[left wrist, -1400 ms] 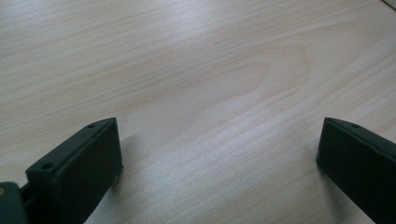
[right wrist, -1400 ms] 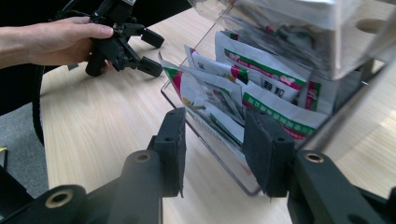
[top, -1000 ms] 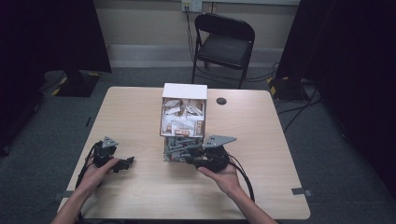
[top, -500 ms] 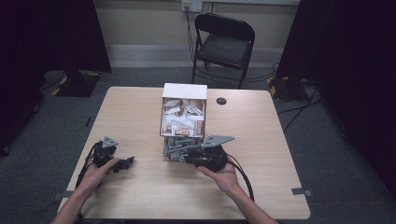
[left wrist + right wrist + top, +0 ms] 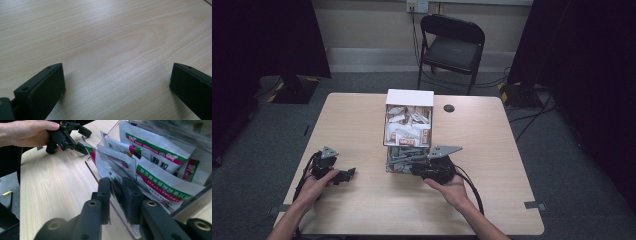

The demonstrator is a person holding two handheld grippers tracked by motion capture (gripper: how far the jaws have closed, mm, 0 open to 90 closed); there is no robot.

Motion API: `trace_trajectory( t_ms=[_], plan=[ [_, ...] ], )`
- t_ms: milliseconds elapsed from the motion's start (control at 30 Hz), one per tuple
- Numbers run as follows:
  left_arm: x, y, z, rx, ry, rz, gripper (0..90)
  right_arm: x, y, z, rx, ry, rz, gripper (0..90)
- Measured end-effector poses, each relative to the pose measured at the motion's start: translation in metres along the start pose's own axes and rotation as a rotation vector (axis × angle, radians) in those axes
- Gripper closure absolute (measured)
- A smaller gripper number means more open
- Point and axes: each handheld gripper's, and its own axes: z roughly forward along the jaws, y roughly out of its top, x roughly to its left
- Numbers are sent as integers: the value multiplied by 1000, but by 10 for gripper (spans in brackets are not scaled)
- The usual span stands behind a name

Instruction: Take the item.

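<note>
Right gripper (image 5: pixel 117 192) at the sachet box

Its jaws, just closing, pinch the clear box wall (image 5: pixel 100 182) and a sachet (image 5: pixel 160 182); left gripper (image 5: pixel 117 85) rests wide open, empty, bare tabletop (image 5: pixel 105 37) between its fingers.

The box (image 5: pixel 408 131) stands at the middle of the bench (image 5: pixel 512 200), with packets (image 5: pixel 160 175) stacked upright in it. The right tongs (image 5: pixel 399 161) lie at the box's near end. The left tongs (image 5: pixel 349 174) rest on the bench left of the box, well apart. A chair (image 5: pixel 452 45) stands behind the box, beyond the bench.
</note>
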Motion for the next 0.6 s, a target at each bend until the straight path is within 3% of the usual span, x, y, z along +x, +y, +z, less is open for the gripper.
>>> trace_trajectory(
  t_ms=[167,367,600],
  plan=[
    [0,0,0,-1,-2,0,0,-3,-2,1,0,14,12,814],
    [0,0,0,-1,-2,0,0,-4,-5,3,3,16,15,769],
    [0,0,0,0,0,0,0,-6,-4,2,-1,22,11,852]
  ],
)
